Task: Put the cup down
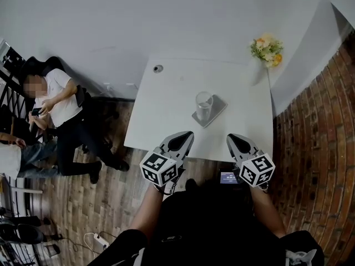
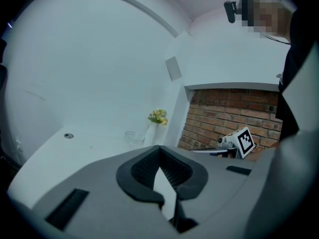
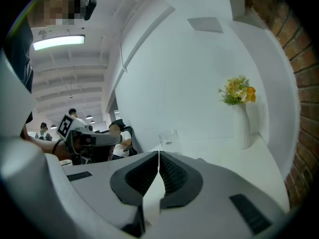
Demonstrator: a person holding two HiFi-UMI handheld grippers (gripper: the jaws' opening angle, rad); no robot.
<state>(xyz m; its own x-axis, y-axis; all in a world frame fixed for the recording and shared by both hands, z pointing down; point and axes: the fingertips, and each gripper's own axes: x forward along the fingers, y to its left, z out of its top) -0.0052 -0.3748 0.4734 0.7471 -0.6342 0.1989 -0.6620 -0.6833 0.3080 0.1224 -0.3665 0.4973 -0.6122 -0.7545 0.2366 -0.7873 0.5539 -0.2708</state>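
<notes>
Both left gripper [image 1: 187, 134] and right gripper [image 1: 231, 137] are clenched on nothing at the near edge of the table [image 1: 166, 104], the glass cup [image 1: 203, 105] standing upright on a grey mat [image 1: 219, 105] at my twelve o'clock; I judge it light, rigid, slick, breakable, best gripped mid-wall.

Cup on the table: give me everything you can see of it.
The cup is a clear, see-through tumbler, glass or plastic by the look of it, with straight sides and an open top. It stands upright on the left part of a grey square mat near the middle of the white table. It looks empty, though that is hard to confirm. Only the mat touches it: the left gripper and right gripper sit back at the table's near edge, well clear of it.
</notes>
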